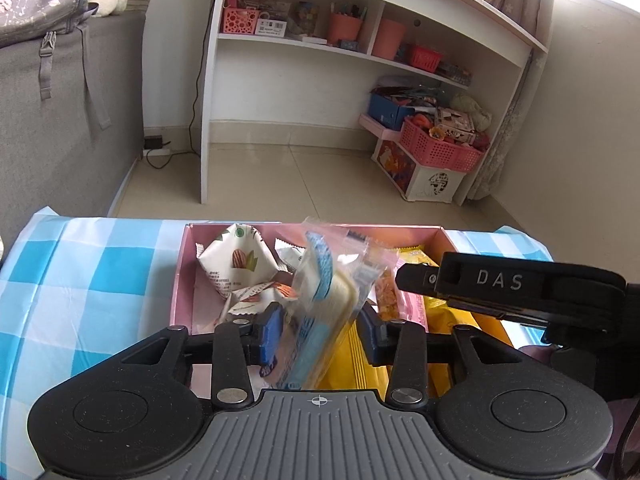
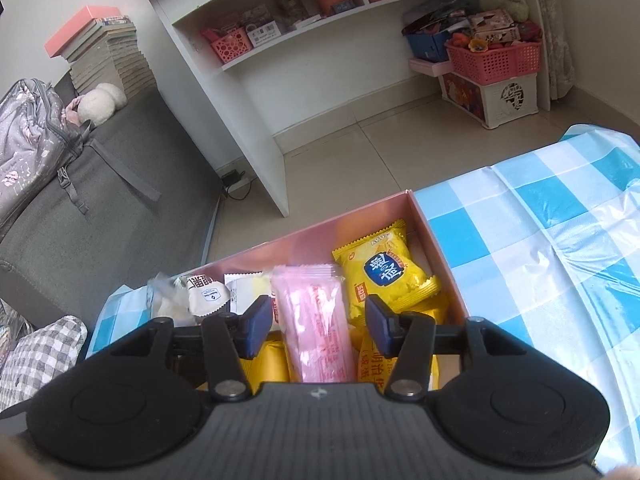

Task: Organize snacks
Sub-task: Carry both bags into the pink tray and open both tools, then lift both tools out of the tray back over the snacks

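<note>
A: Where are the snacks?
B: In the pink box (image 2: 436,232) on the blue checked cloth (image 2: 540,248). The left gripper (image 1: 320,326) stands parted around a clear packet with blue print (image 1: 324,280), pads not pressing it

A: And the right gripper (image 2: 320,326)?
B: Also parted, a pink packet (image 2: 316,320) lies loose between its fingers (image 2: 256,326), beside a yellow packet (image 2: 384,272)

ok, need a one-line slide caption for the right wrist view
Right gripper, jaws open, straddling a pink snack packet among yellow snack packs in the pink box on the blue-checked tablecloth.
</note>
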Motion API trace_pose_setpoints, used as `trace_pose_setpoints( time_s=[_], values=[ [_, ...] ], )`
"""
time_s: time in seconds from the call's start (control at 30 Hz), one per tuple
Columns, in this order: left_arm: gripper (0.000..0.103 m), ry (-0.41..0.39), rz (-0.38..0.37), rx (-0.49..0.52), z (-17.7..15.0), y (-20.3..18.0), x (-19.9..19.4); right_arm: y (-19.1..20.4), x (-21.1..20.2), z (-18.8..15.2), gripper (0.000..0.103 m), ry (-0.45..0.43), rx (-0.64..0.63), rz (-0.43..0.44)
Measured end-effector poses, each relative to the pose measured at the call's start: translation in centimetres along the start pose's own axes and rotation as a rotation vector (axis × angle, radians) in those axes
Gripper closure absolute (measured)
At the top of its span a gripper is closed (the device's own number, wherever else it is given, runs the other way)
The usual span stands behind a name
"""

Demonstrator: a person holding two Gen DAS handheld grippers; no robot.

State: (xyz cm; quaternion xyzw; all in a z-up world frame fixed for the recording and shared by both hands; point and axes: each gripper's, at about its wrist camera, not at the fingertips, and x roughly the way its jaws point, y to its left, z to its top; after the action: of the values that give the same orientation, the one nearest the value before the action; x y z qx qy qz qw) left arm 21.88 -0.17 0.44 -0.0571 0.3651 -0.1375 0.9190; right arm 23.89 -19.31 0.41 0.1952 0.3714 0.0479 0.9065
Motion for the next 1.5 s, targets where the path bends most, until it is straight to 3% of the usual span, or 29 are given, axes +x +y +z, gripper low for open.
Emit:
trace_pose_setpoints(
  time_s=[0.13, 0.7, 0.97, 1.27, 1.5],
  values=[
    [0.055, 0.011, 0.005, -0.004, -0.5, 0.1, -1.0, -0.2, -0.7, 0.3, 0.049, 0.01, -0.006, -0.007],
    [0.027, 0.083, 0.052, 0.024, -3.7, -0.1, -6.9, 0.0, -4.9, -1.3, 0.02, 0.084, -0.134, -0.049],
    [0.016, 0.124, 0.056, 0.046, -5.6, -0.8, -9.0, -0.1, -7.0, -2.6, 0.011, 0.106, -0.182, -0.062],
    [0.011, 0.115, 0.078, 0.064, -8.4, -0.7, -11.1, -0.4, -8.4, -4.9, 0.003, 0.13, -0.253, -0.067],
    [0.01, 0.121, 0.08, 0.113, -10.3, 0.0, -12.1, -0.7, -8.6, -7.3, 0.003, 0.187, -0.4, -0.078]
  ],
)
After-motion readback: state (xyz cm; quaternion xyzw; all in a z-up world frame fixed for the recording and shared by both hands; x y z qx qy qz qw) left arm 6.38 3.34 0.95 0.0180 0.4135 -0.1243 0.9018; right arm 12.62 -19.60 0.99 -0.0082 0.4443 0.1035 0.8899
